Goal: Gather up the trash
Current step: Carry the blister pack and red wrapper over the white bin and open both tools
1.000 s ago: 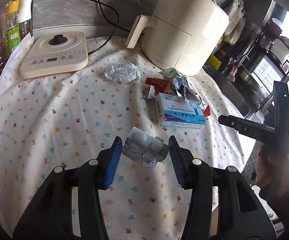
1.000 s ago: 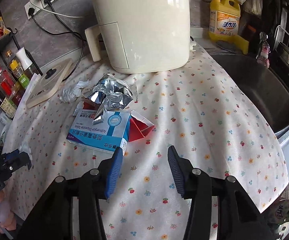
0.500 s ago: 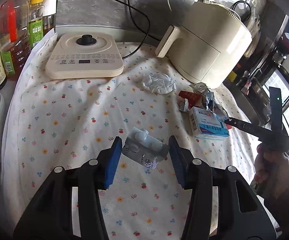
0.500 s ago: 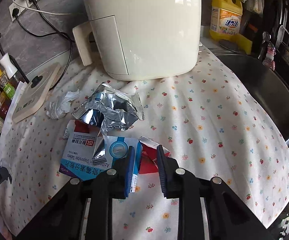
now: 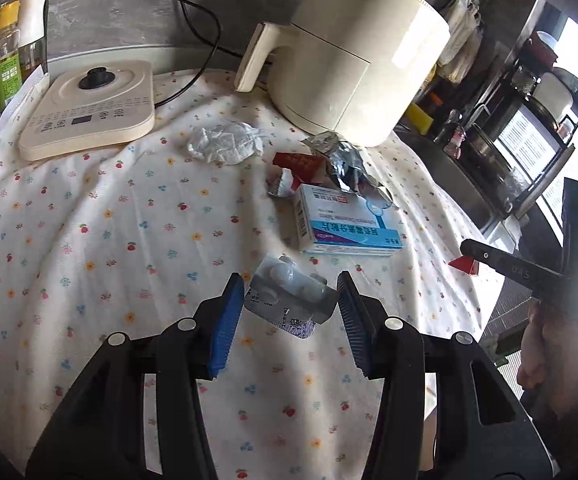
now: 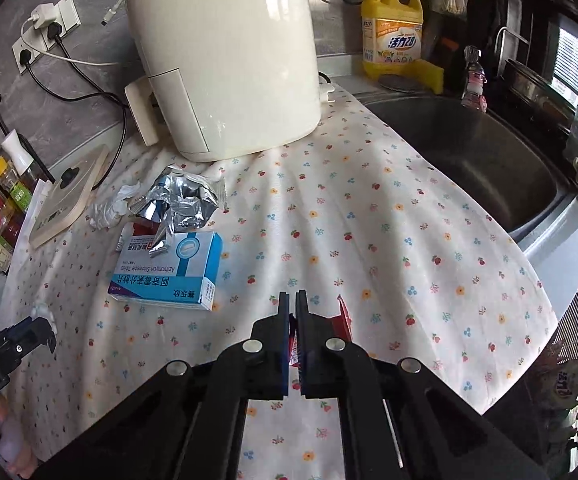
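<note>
The right gripper [image 6: 293, 308] is pinched tight on the red wrapper [image 6: 343, 316], lifted off the cloth [image 6: 389, 220] just right of the pill box [image 6: 169, 272], where a second ago its jaws stood wide and empty. The left gripper [image 5: 291, 300], unchanged, holds the blister pack [image 5: 289, 300] crosswise between half-spread jaws, near the box.

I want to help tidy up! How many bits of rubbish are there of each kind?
Crumpled tissue: 1
Silver foil wrapper: 1
Red wrapper, and another: 2
Medicine box: 1
Pill blister pack: 1
Total: 6
</note>
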